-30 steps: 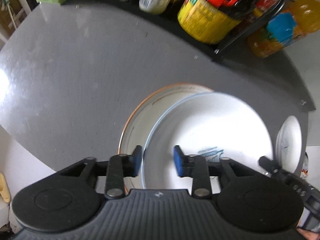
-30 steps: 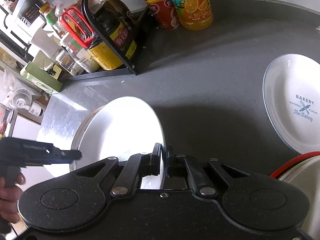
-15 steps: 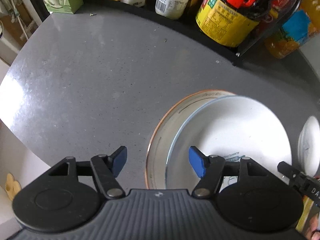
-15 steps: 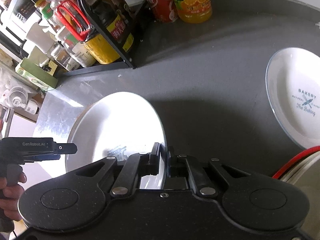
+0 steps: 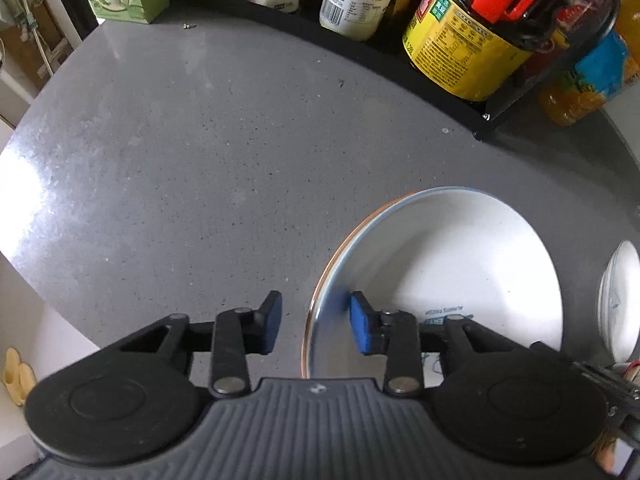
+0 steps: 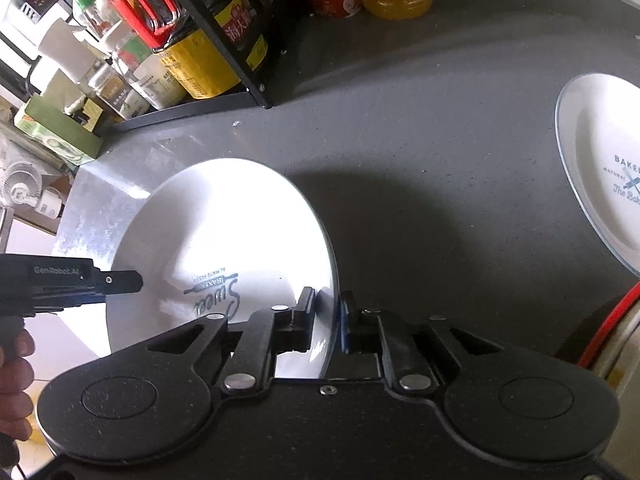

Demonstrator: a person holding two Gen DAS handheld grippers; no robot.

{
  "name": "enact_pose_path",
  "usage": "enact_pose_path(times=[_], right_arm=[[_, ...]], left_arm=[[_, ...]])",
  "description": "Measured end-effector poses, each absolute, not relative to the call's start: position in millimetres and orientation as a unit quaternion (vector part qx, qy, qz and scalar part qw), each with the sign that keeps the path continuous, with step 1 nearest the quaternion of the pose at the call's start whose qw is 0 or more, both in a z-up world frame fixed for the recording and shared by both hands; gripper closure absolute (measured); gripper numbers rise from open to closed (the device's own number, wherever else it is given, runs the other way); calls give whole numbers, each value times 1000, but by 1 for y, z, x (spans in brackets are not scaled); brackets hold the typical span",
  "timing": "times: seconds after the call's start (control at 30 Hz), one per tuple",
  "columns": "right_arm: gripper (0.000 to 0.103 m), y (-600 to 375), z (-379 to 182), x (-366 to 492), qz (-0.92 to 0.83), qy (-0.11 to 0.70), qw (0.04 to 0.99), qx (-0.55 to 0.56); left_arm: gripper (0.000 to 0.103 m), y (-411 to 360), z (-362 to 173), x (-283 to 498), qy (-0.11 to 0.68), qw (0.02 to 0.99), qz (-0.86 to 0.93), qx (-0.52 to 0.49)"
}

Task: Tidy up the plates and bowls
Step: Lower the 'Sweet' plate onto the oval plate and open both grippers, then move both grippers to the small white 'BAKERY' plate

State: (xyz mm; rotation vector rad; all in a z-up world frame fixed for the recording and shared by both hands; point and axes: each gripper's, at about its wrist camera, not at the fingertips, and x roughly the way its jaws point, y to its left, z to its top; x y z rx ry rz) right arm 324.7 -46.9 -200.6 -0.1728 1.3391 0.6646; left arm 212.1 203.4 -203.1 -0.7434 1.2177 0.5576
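Right now the right gripper [image 6: 325, 316] is clamped narrow on the near rim of a white plate [image 6: 224, 248], which fills the lower middle of the right wrist view over the grey counter [image 6: 420, 160]. Script on the plate reads "Sweet" with a small line above it (too small and upside down to read fully). At the right edge of that frame lies a second plate [image 6: 600, 168] printed "BAKE…", "NATURAL" and "The Bak…", cut off by the frame. At the lower left the left gripper's body carries the lettering "GenRobot.AI", with a hand [image 6: 14, 376] wrapped around its grip.

In the left wrist view the left gripper [image 5: 316, 322] stands wide, its blue pads [image 5: 362, 328] either side of the plate's rim and not pressing on it. An orange-rimmed plate [image 5: 320, 284] shows just beneath the white one. At the upper right a dark bottle [image 5: 480, 40] with a yellow label and red handle sits in a black rack [image 5: 492, 116].
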Motion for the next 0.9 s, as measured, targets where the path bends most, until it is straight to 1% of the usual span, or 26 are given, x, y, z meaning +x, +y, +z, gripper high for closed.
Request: enact_pose_path(times=[0.1,0.13,0.2,0.23,0.3,0.33,0.37,0.47,0.53,0.57,0.6,0.63,0.67,0.73,0.83,0.9], right_arm=[[86,-44,-205,325,293,616,727,-80],[81,-43,-205,324,291,617,727,-81],[80,-43,-202,324,285,615,730,-87],[77,-45,-199,323,283,614,732,-86],[63,-50,-193,324,282,616,733,-71],[49,-54,-188,325,281,614,735,-64],[40,-57,-184,325,278,611,738,-61],[32,-64,-172,326,271,602,748,-65],[26,-70,-166,327,271,599,751,-57],[24,-73,-162,328,272,596,754,-53],[24,-75,-158,328,276,592,756,-50],[20,-77,-155,329,277,589,757,-48],[17,-79,-151,330,276,587,760,-46],[15,-83,-143,331,278,581,764,-40],[11,-89,-130,334,288,567,771,-31],[11,-93,-118,335,294,557,776,-30]], left_arm=[[69,204,-203,212,552,720,250,-337],[69,204,-203,213,554,721,250,-334],[69,202,-201,214,560,720,250,-325],[68,201,-199,215,564,719,251,-320],[65,198,-197,217,572,718,248,-309],[64,197,-196,218,574,718,245,-308],[63,196,-195,218,576,716,243,-311],[54,189,-189,220,578,717,230,-315],[44,182,-181,222,576,722,230,-306],[41,179,-176,222,571,726,234,-302],[35,175,-171,223,566,731,238,-298],[31,172,-168,224,562,735,239,-294],[30,168,-164,225,558,739,240,-292],[29,161,-159,228,555,741,236,-295],[29,150,-150,231,548,748,231,-297],[28,141,-141,233,539,754,235,-294]])
